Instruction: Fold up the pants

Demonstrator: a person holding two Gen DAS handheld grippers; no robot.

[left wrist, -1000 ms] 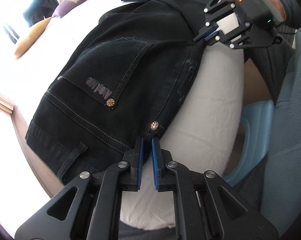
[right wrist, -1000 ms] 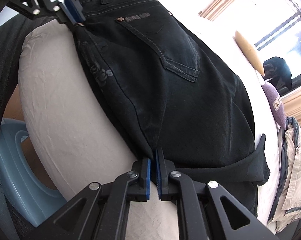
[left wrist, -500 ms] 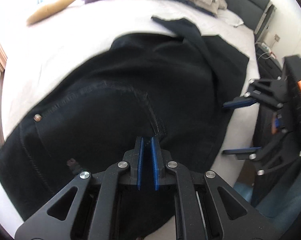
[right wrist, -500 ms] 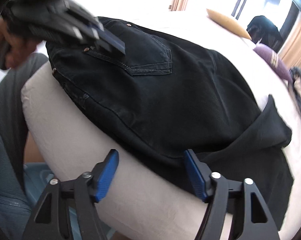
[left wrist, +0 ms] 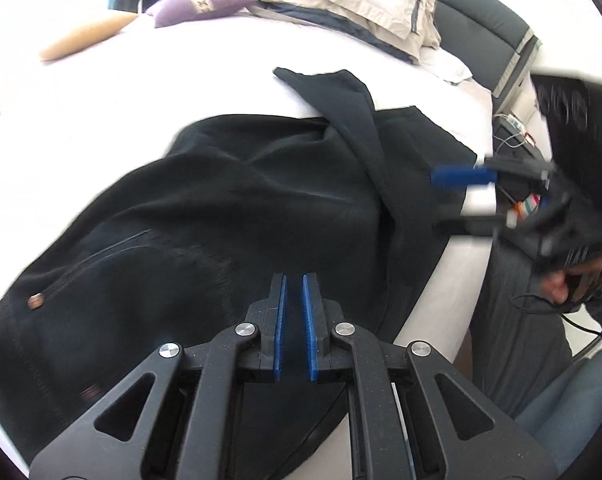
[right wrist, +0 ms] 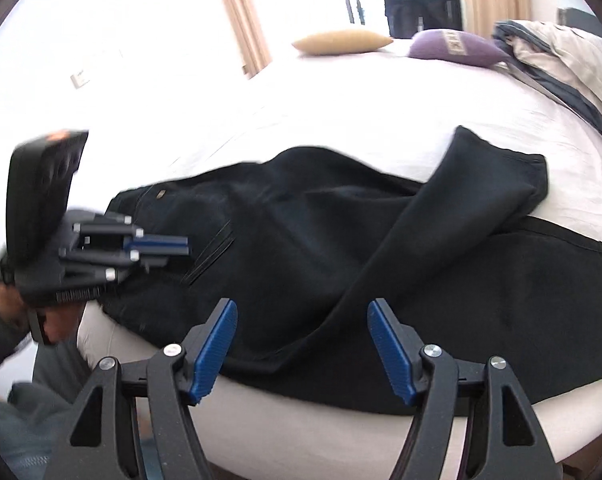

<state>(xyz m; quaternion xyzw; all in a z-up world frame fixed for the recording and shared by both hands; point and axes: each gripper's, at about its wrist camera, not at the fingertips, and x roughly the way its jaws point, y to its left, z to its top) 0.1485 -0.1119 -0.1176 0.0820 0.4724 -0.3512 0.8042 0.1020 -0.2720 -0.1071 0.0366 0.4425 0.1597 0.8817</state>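
Black pants point(left wrist: 241, 216) lie on a white bed point(left wrist: 181, 92), folded lengthwise, with one leg end flipped back across them. In the right wrist view the pants point(right wrist: 381, 264) reach the bed's near edge. My left gripper point(left wrist: 295, 312) is nearly shut with a narrow gap, over the seat of the pants; no cloth shows between its pads. It also shows in the right wrist view point(right wrist: 169, 250) above the waist end. My right gripper point(right wrist: 301, 344) is open and empty above the near edge of the pants; it also shows in the left wrist view point(left wrist: 461, 200) at the right.
A tan cushion point(right wrist: 341, 42), a purple cushion point(right wrist: 457, 46) and a heap of beige and blue bedding point(left wrist: 341, 4) lie at the far side of the bed. A dark headboard point(left wrist: 481, 36) and a bedside stand point(left wrist: 517, 136) are at the right. The person's legs point(left wrist: 521, 320) are beside the bed.
Both grippers have let go of the pants edge and lifted. The right gripper opened wide and swung toward the leg end. The pants now rest flat on the bed.
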